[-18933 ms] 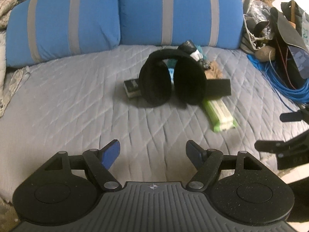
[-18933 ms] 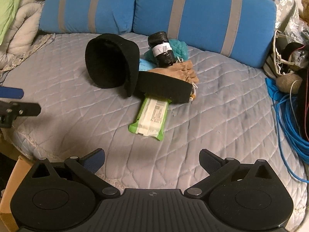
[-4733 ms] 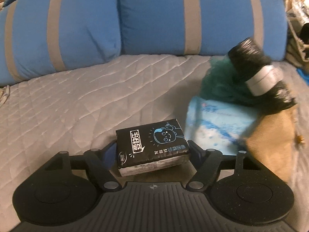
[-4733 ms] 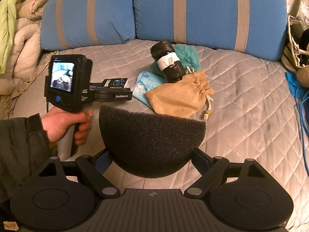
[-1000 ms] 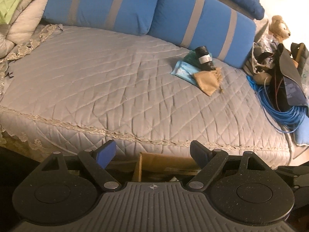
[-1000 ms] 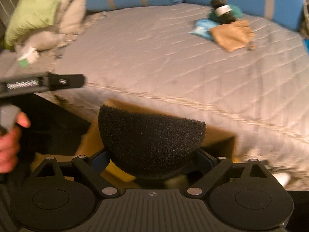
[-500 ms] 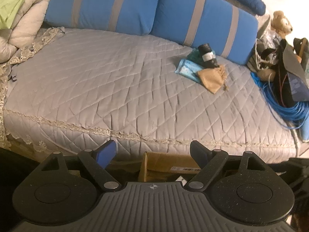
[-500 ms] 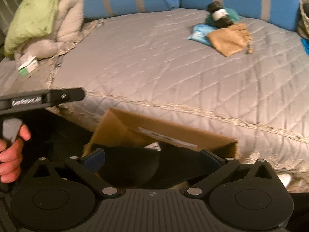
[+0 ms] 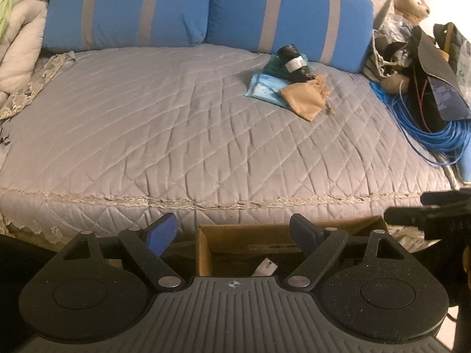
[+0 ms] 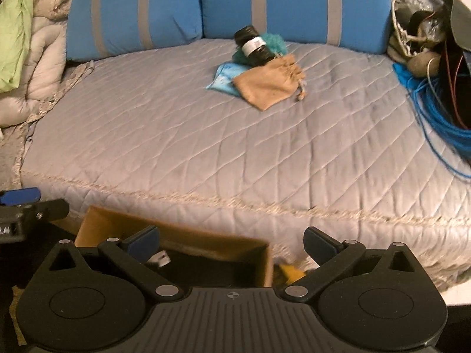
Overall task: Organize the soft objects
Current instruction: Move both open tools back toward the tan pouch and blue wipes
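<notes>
Grey quilted fabric covers the bed [image 9: 182,135], and most of it lies bare. Far across it, close to the right-hand blue striped pillow [image 9: 282,20], a small heap of soft things remains: a tan drawstring pouch [image 10: 266,83] lies partly over a light blue packet [image 10: 222,79], and just behind them a black roll with a white band [image 10: 253,46] leans on a teal fluffy item [image 10: 272,42]. All four touch or overlap.

Below the near edge of the bed stands an open cardboard box [image 10: 176,236], its inside dark; a small white item shows in it, too small to identify.

The left gripper [image 9: 234,231] hangs over the box with its blue-padded fingers [image 9: 160,232] spread apart and nothing between them. The right gripper [image 10: 231,242] is likewise over the box's far rim, its fingers set wide and empty.

At the right side of the bed a coil of blue cable [image 9: 435,135] and dark bags are piled, with a teddy bear [image 9: 410,1] behind. On the far left lie a pale duvet [image 10: 38,67] and a green cloth [image 10: 16,32].
</notes>
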